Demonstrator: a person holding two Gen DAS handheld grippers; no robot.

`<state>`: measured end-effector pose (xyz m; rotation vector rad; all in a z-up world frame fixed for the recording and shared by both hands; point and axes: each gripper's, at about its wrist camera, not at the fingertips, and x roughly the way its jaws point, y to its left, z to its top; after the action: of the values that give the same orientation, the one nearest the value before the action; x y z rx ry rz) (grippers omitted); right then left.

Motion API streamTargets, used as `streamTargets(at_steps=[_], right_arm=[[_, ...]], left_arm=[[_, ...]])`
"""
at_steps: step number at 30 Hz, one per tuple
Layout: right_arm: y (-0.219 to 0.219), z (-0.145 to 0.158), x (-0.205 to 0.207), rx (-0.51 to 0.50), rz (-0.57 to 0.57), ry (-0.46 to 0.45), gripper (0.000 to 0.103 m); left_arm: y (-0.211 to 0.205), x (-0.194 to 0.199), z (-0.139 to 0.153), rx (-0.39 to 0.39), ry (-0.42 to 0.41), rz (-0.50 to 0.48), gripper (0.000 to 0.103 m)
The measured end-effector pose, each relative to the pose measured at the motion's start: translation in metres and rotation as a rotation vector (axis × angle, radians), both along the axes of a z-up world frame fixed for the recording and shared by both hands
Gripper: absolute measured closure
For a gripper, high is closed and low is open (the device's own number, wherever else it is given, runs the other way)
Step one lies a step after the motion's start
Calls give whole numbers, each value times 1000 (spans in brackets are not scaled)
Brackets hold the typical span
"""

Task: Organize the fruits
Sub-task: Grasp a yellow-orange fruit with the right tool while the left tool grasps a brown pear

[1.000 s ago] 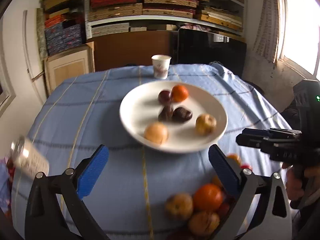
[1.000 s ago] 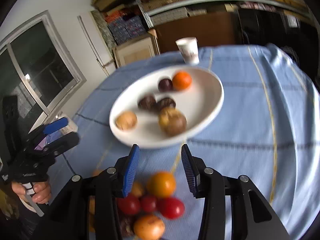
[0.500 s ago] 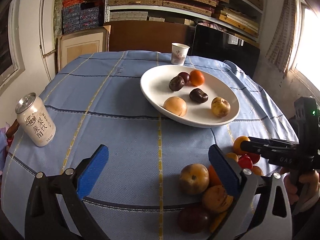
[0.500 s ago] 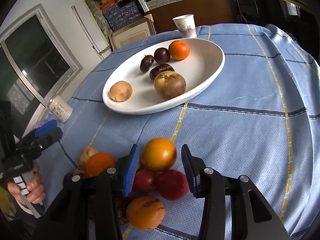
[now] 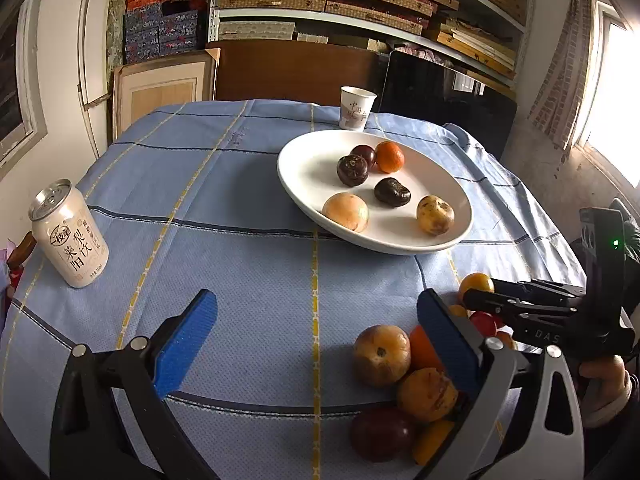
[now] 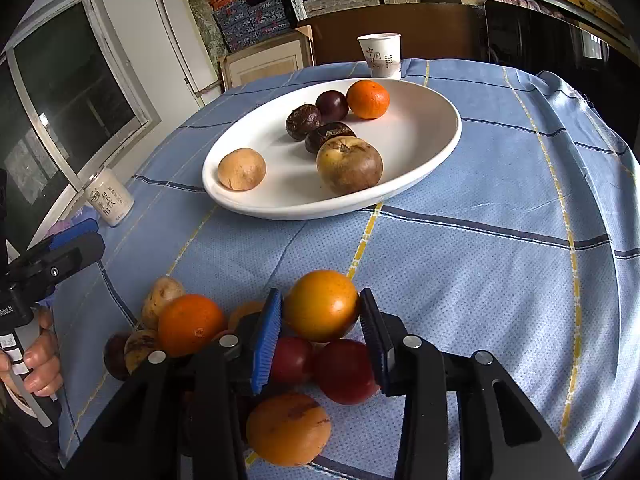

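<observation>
My right claw is closing on one yellow-orange fruit near the white plate, which holds five fruits; my left claw gapes. Blue checked tablecloth, shelves behind.

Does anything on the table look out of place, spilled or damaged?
Nothing is spilled or broken. The drink can and paper cup stand upright. One oddity: many fruits lie heaped on the bare tablecloth near the grippers, not on the white plate. Two dark fruits on the plate look wrinkled.
</observation>
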<state>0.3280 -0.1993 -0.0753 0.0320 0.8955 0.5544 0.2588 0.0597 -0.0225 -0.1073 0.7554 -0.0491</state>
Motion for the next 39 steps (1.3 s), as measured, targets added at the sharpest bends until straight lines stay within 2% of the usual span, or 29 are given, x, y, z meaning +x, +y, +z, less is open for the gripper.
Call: streamTargets(at_steps=[6, 10, 14, 16, 18, 25, 31, 33, 36, 39], right_arm=[[-17, 12, 3, 93, -58, -15, 63], [-23, 13, 5, 110, -82, -14, 63], [-23, 11, 8, 114, -84, -3, 63], [-24, 11, 8, 115, -83, -5, 63], [-24, 12, 7, 117, -84, -5, 63], [-25, 10, 7, 117, -88, 6, 63], [-24, 9, 7, 111, -87, 7, 63], [-23, 9, 7, 112, -87, 8, 63], [-22, 7, 7, 110, -90, 13, 63], [-20, 8, 5, 107, -88, 5, 63]], left_arm=[[-2, 3, -5, -12, 32, -18, 5], [-6, 9, -14, -42, 87, -68, 5], [-12, 11, -21, -29, 115, -93, 21], [-14, 12, -24, -31, 133, -100, 23], [-15, 14, -28, -32, 153, -113, 34], [-22, 16, -36, -44, 195, -170, 42], [-24, 19, -44, -99, 233, -210, 45], [-21, 22, -47, -134, 246, -207, 44], [-13, 30, -54, -227, 278, -201, 45], [-17, 31, -54, -211, 264, -198, 46]])
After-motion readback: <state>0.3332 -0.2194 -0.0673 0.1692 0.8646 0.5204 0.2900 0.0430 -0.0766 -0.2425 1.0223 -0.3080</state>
